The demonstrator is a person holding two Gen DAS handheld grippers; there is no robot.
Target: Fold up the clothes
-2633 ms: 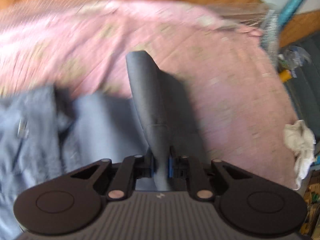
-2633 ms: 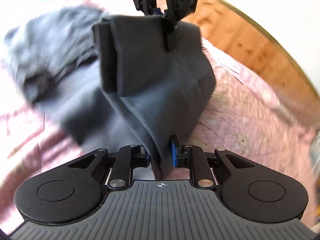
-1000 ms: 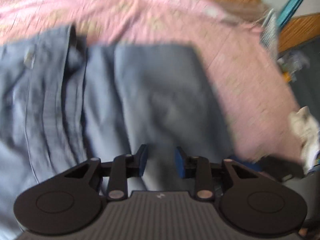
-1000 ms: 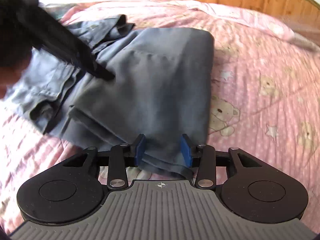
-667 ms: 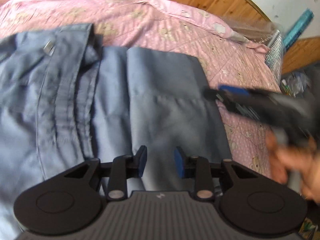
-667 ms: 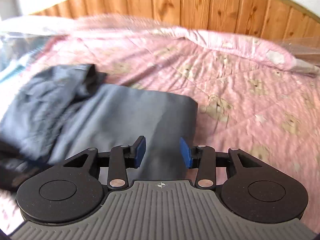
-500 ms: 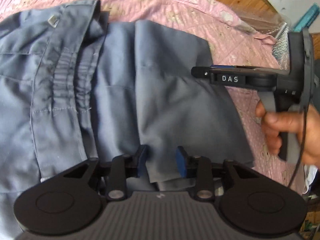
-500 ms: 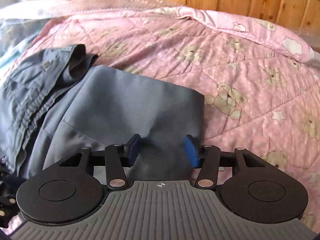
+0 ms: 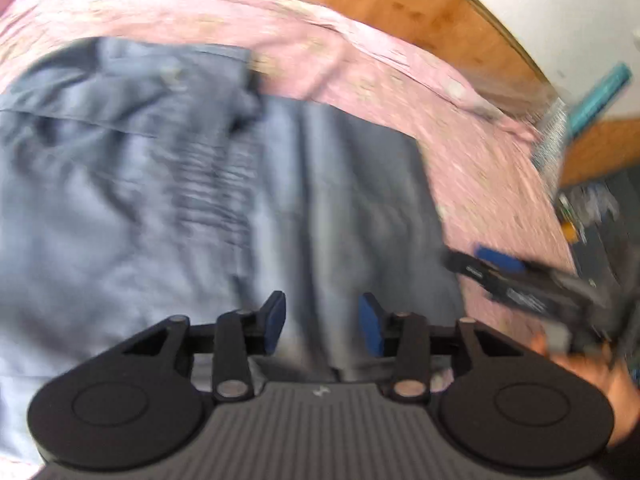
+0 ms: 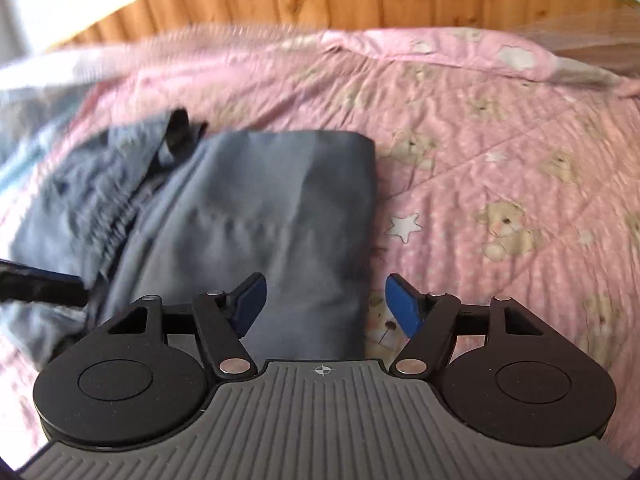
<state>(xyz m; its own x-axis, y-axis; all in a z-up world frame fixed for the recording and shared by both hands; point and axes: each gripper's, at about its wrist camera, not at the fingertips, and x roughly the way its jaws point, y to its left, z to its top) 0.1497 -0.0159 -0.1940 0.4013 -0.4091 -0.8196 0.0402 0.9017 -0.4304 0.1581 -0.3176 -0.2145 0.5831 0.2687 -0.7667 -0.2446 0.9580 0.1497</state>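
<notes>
1. Trousers (image 10: 280,216) are lying folded on the bed (image 10: 500,168), centre-left of frame.
2. Left tongs (image 9: 322,326) and right tongs (image 10: 324,304) are hovering apart, gripping nothing.
3. If folding again, be pinching both layers at the near edge evenly.

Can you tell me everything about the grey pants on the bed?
The grey pants are soft woven cloth, folded with one flat smooth panel on top and a straight right edge. The bunched elastic waistband lies at the left. They rest on the pink teddy-bear quilt. Both open grippers hover at the near edge, holding nothing.
</notes>
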